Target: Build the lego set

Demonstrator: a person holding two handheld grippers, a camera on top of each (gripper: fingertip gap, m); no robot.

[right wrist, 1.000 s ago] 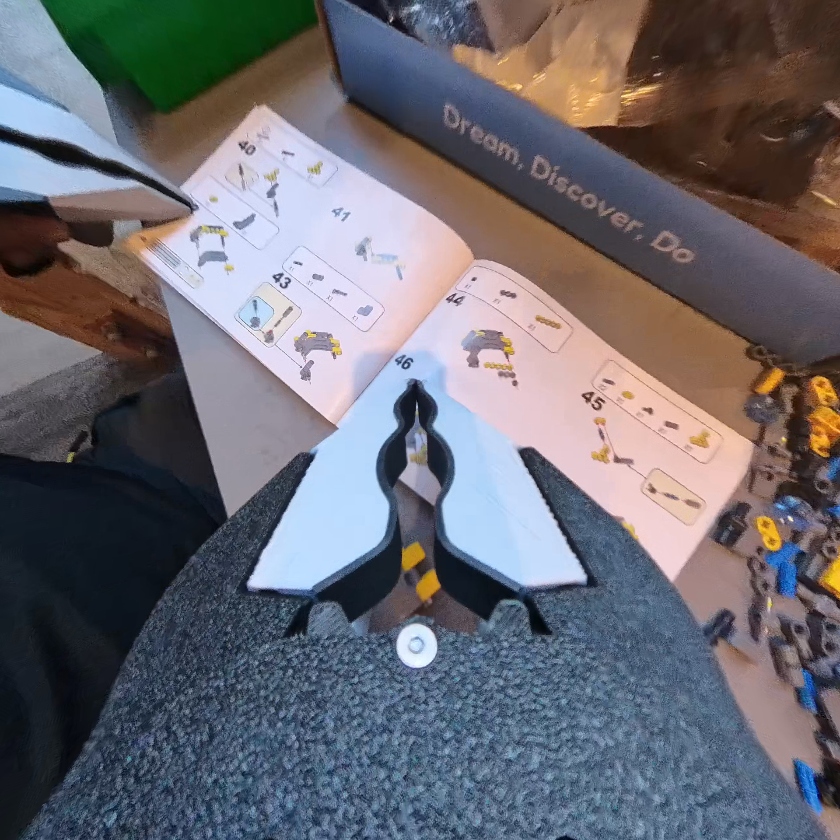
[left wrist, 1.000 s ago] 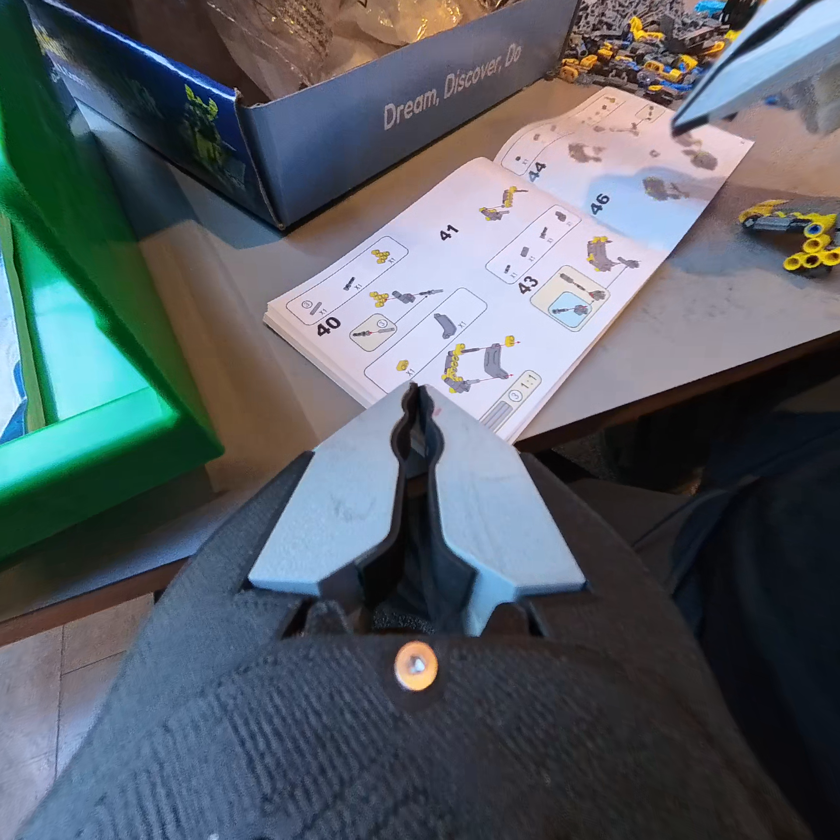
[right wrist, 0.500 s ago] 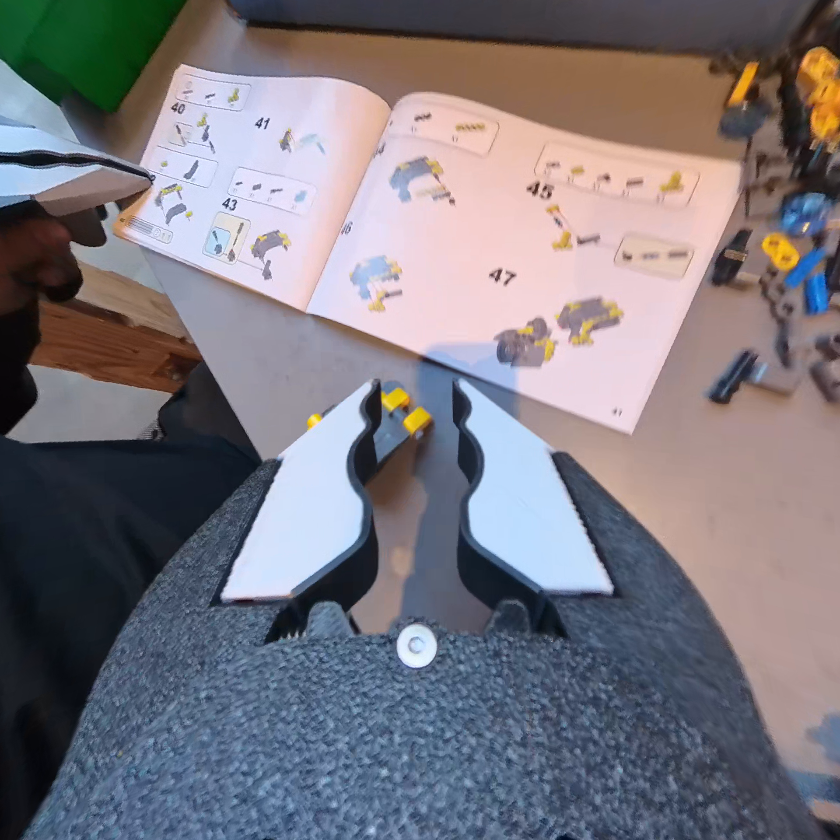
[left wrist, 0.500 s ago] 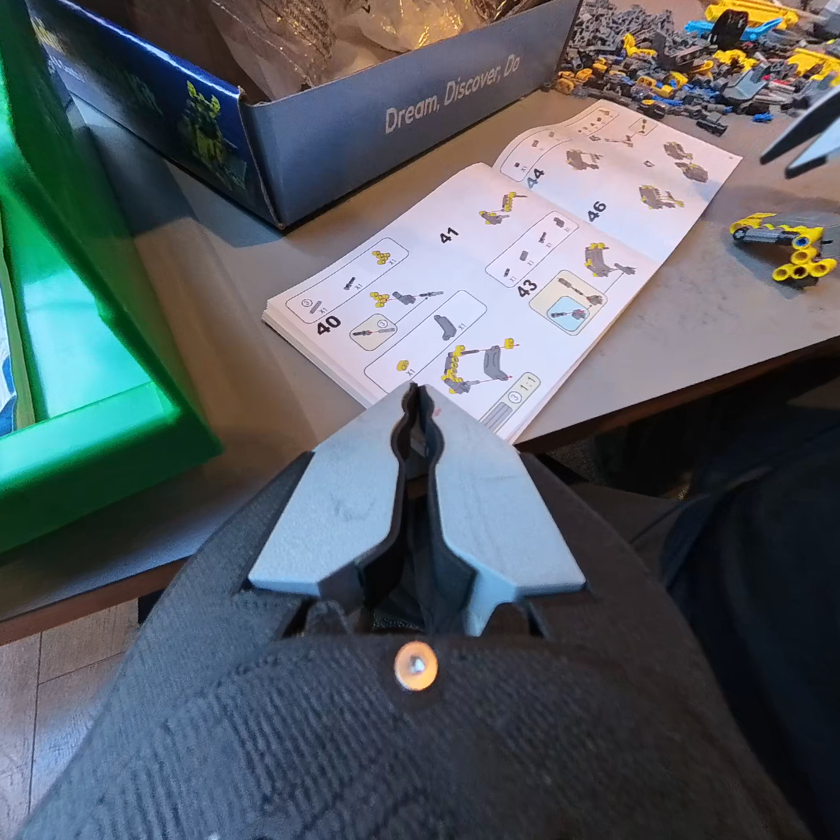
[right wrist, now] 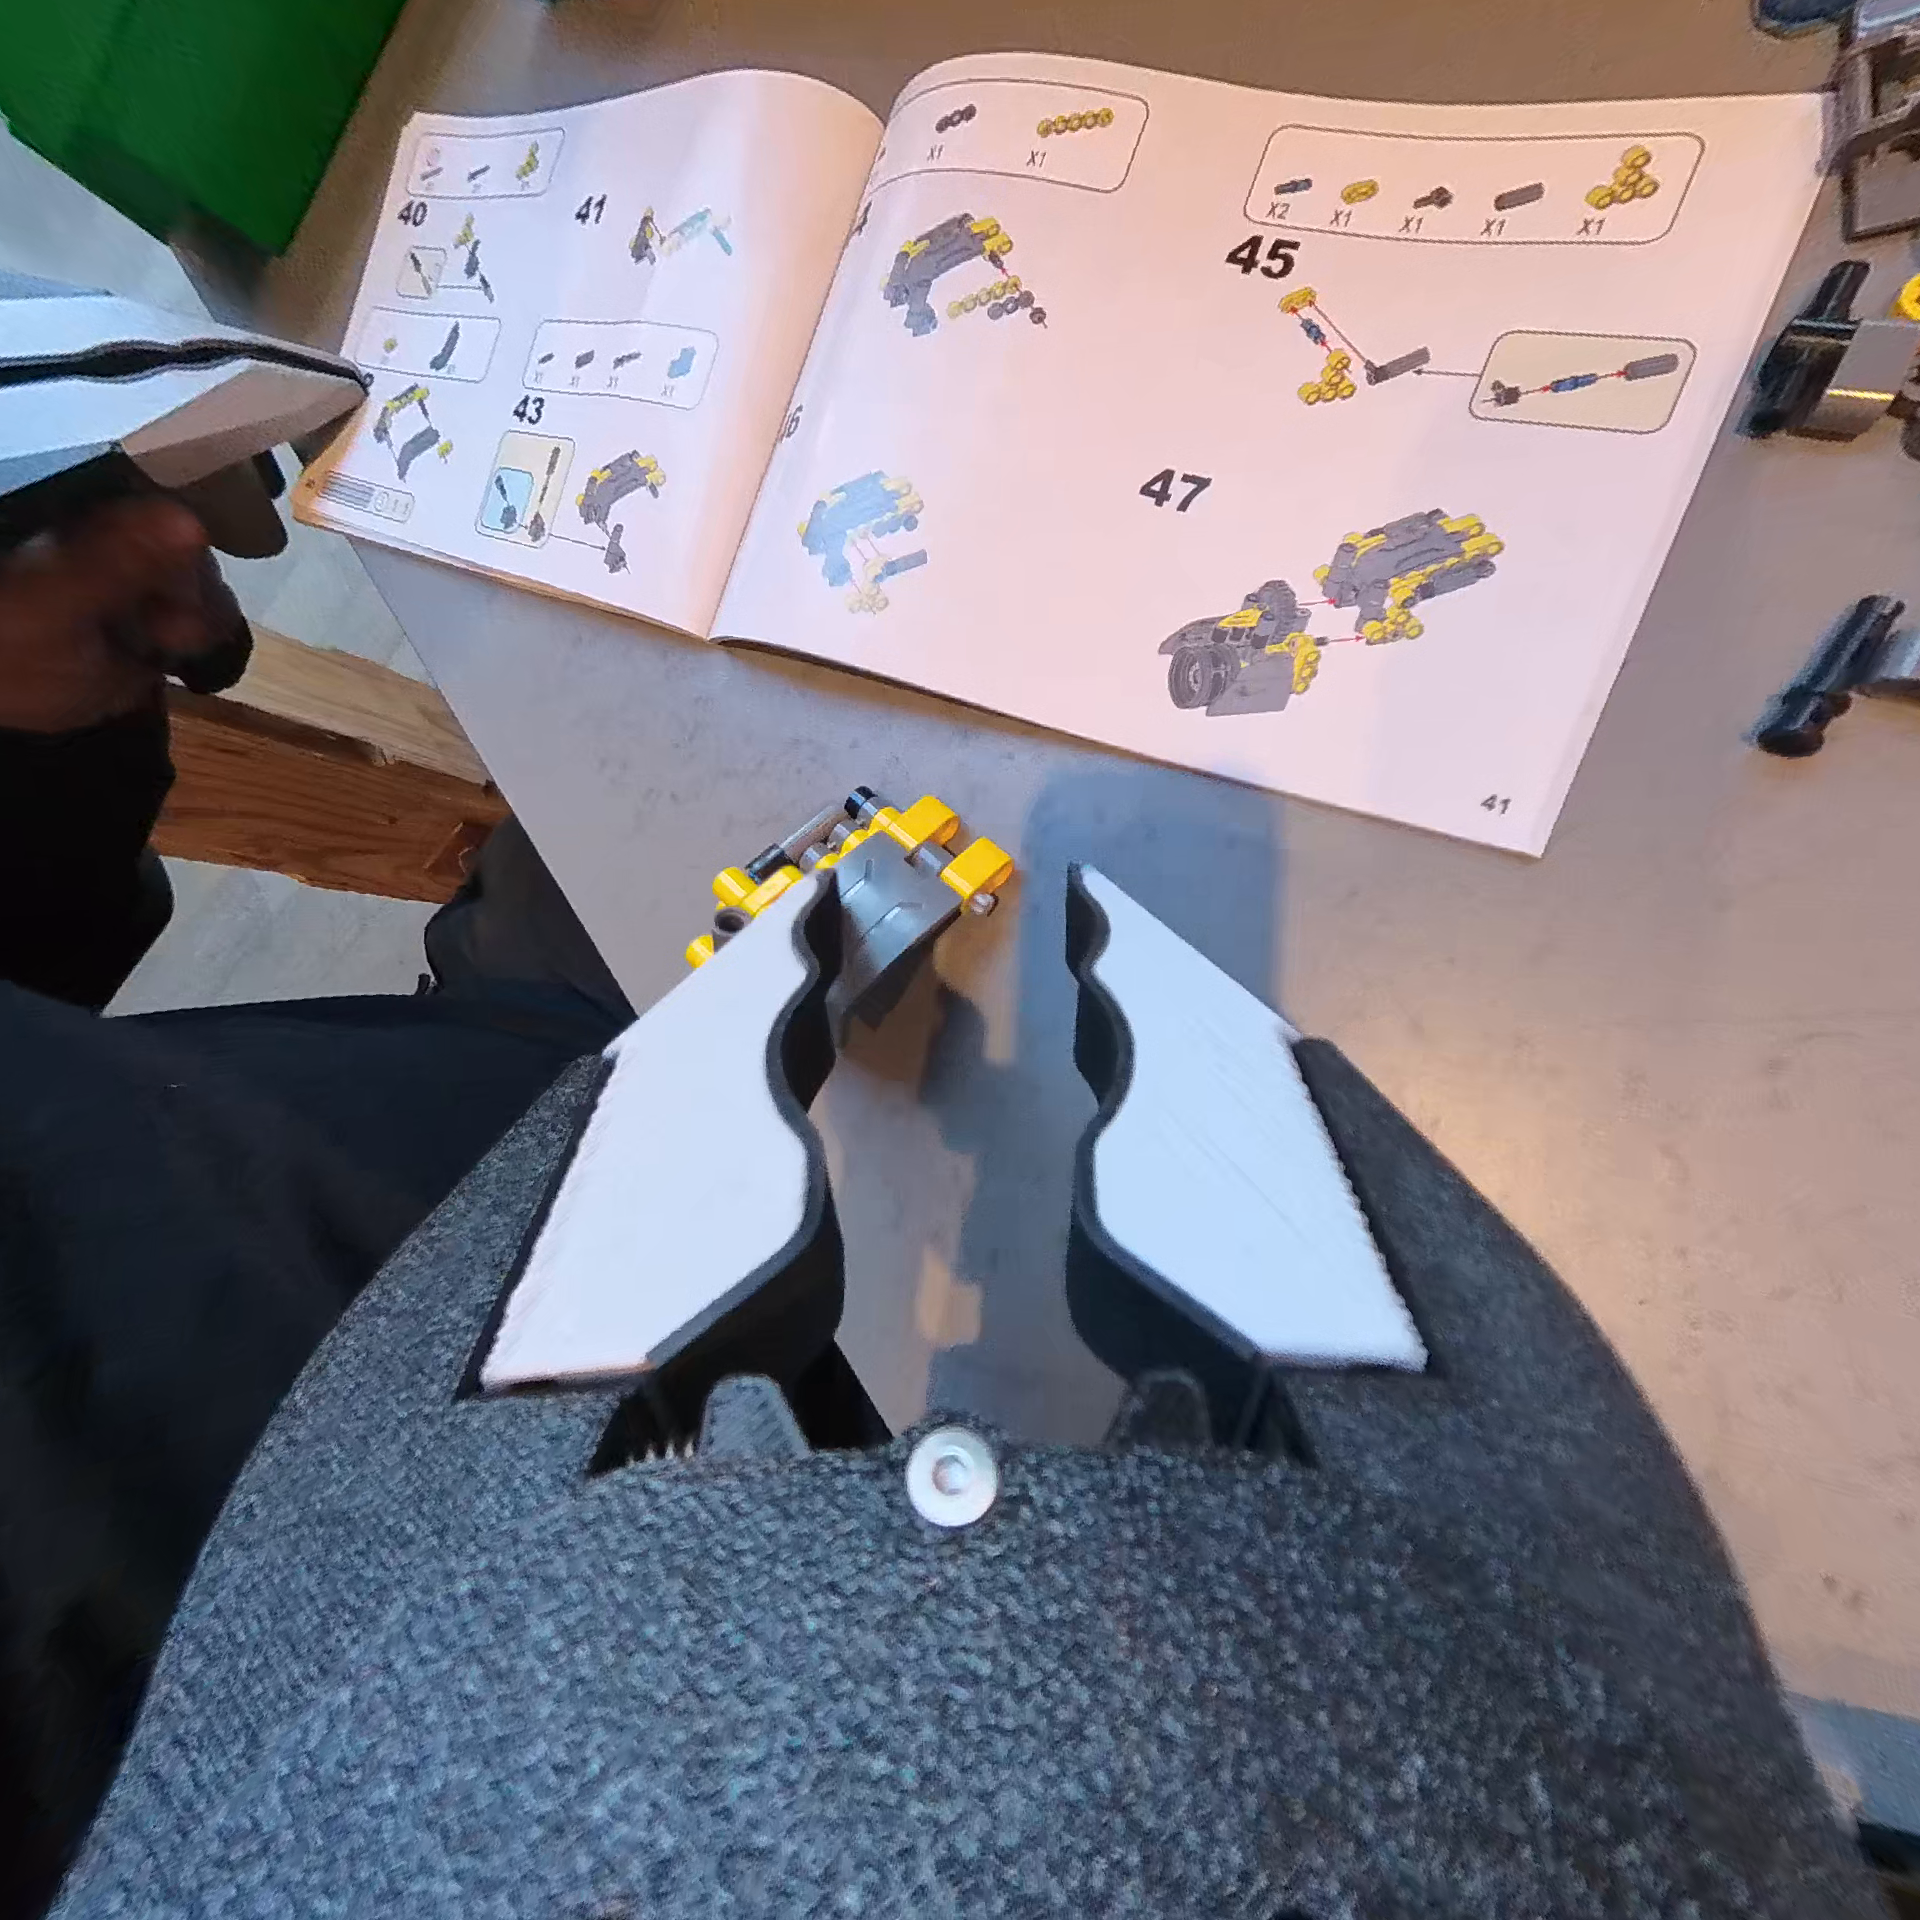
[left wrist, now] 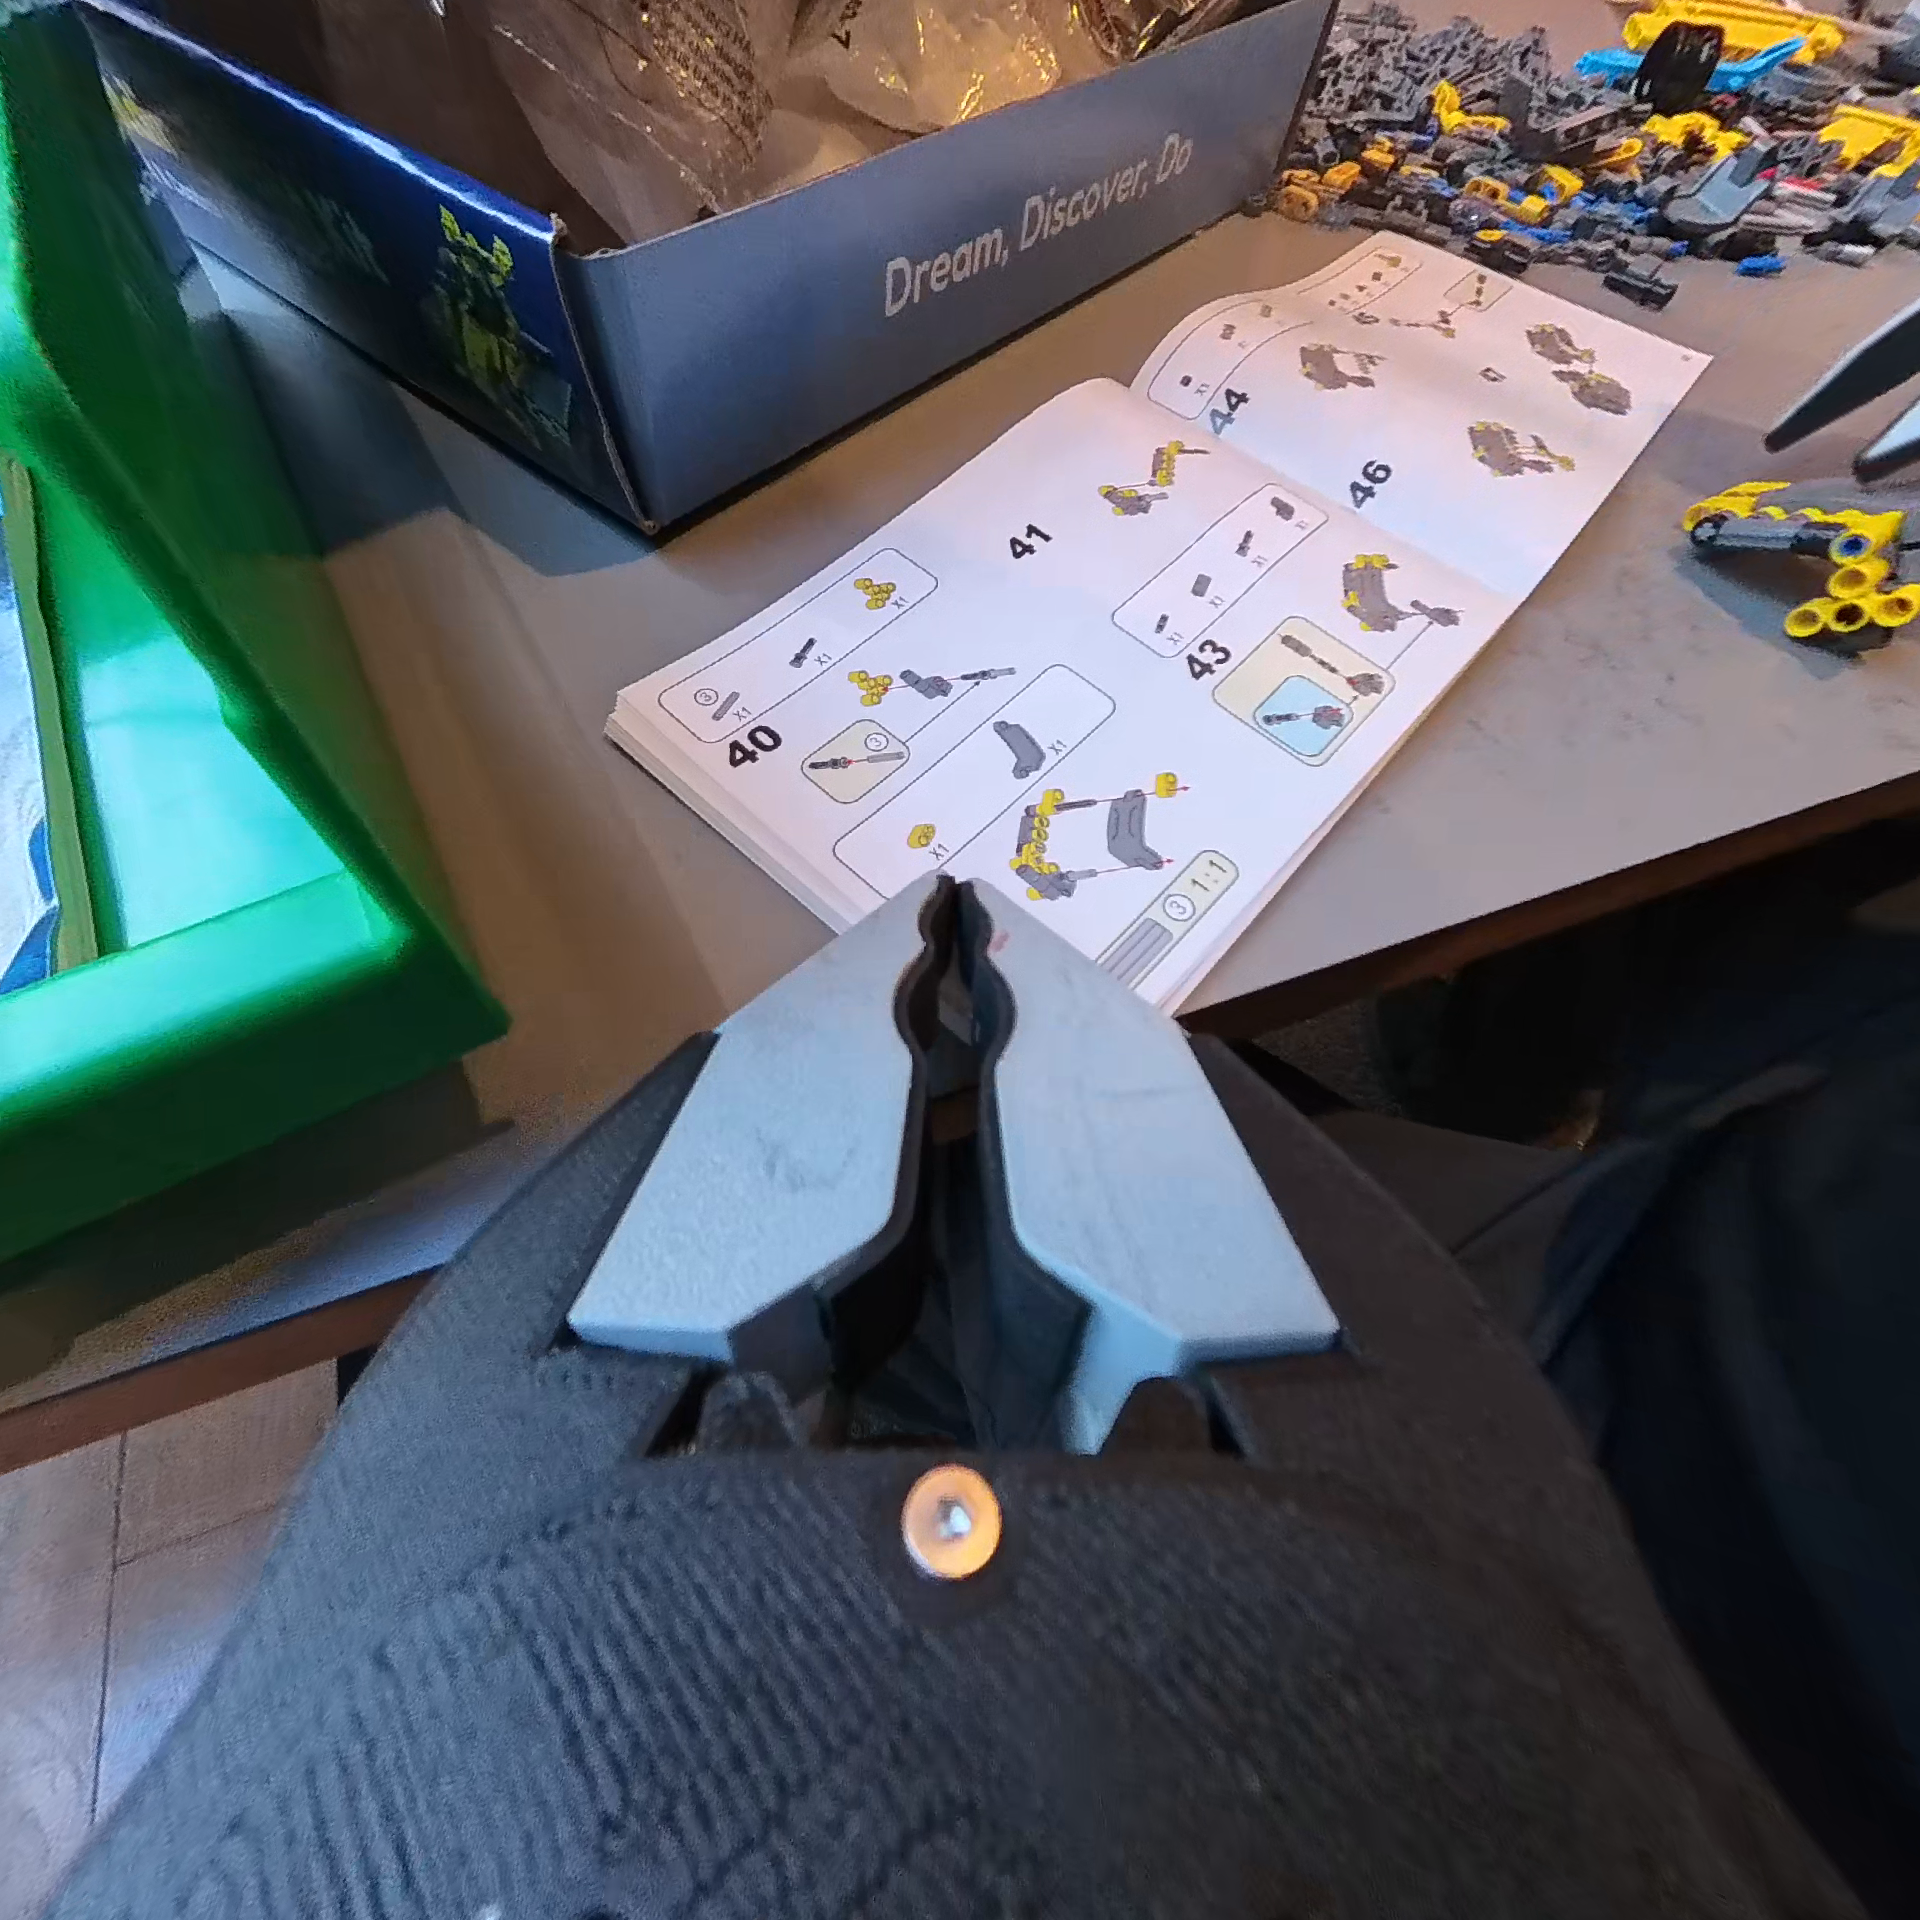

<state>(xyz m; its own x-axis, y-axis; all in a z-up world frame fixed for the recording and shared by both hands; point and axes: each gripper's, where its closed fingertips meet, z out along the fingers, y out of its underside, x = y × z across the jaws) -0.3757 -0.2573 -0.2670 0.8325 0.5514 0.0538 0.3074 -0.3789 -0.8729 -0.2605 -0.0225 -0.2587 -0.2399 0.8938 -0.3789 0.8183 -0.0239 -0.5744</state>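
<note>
A small yellow-and-grey brick assembly [right wrist: 894, 868] lies on the grey table [right wrist: 1558, 1143] just in front of an open instruction booklet [right wrist: 1143, 416]. My right gripper [right wrist: 951, 894] is open and empty. Its left finger [right wrist: 707, 1122] hides part of the assembly, whose grey part shows in the gap; the right finger is apart from it. In the left wrist view the assembly [left wrist: 1808, 561] lies right of the booklet [left wrist: 1039, 644], with the right gripper's tips [left wrist: 1860, 416] just above it. My left gripper [left wrist: 951, 894] is shut and empty at the table's front edge, by the booklet's near corner.
A blue cardboard box [left wrist: 831, 260] with plastic bags stands behind the booklet. A green box [left wrist: 208, 727] is at the left. A pile of loose grey, yellow and blue pieces [left wrist: 1558, 135] lies at the back right, also in the right wrist view [right wrist: 1839, 364]. A person's dark clothing is below the table edge. My right fingertips sit around 25 centimetres from my left ones.
My right gripper has opened and come down from over the booklet to the assembly on the table. The assembly and my left gripper have stayed in place.
</note>
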